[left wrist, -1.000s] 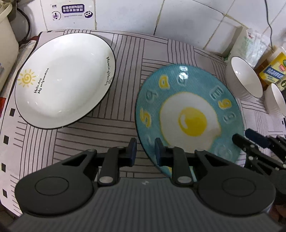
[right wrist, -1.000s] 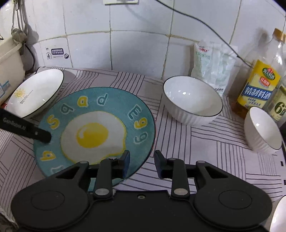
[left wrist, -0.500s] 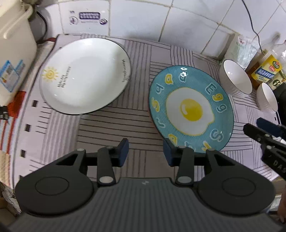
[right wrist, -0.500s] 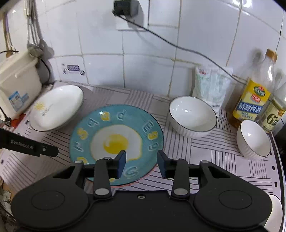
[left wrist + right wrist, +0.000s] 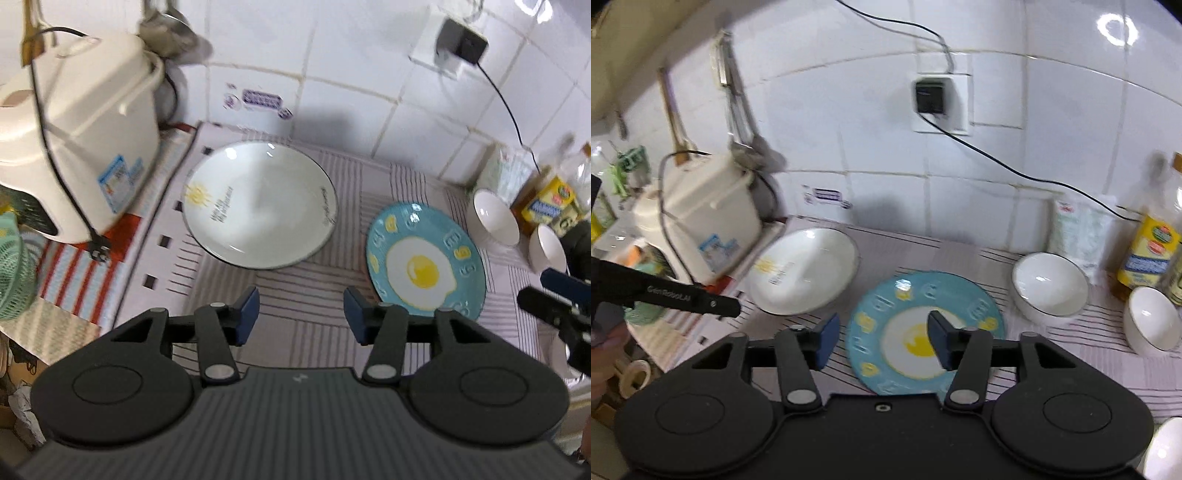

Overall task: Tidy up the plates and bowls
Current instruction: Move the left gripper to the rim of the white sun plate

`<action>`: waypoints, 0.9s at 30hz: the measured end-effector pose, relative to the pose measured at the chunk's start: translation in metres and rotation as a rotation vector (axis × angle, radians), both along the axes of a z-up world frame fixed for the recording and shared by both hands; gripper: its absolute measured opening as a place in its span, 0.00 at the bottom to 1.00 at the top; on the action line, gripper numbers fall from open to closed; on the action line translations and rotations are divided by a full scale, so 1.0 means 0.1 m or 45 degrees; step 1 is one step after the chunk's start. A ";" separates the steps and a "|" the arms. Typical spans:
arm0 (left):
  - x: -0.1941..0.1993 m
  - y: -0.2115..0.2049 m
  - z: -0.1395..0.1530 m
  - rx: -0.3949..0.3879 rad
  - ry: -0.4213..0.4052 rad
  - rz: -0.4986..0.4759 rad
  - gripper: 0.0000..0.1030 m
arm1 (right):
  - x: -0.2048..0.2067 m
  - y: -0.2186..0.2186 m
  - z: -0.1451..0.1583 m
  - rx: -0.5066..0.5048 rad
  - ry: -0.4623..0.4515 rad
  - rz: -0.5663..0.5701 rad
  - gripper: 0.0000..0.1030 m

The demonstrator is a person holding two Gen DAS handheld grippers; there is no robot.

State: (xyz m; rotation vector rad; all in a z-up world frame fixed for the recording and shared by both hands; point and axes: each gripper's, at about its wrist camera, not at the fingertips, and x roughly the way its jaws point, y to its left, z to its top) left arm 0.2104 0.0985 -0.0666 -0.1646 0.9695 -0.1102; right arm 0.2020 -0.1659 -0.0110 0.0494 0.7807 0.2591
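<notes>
Both the left gripper (image 5: 301, 314) and the right gripper (image 5: 881, 341) are hanging released and empty above the table (image 5: 303, 295), so nothing is being carried and the sorting seems to be only starting. The glossy white plate (image 5: 260, 205) with its thin dark rim and the teal fried-egg plate (image 5: 424, 260) are lying flat, near each other but apart, on the striped cloth. The next move probably calls for pinching one thin rim; the two ribbed-looking white bowls (image 5: 1049, 286) (image 5: 1152, 317), somewhat blurred here, are waiting at the right.
</notes>
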 end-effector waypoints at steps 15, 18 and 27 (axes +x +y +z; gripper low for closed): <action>0.20 0.56 -0.17 -0.019 -0.103 0.196 0.80 | 0.62 0.56 -0.44 0.217 -0.054 0.184 0.67; 0.30 0.60 -0.30 0.001 -0.099 0.197 0.86 | 0.94 0.59 -0.60 0.275 0.011 0.212 0.67; 0.72 0.68 -0.81 0.039 -0.105 0.227 0.86 | 1.58 0.72 -1.07 0.213 0.071 0.261 0.66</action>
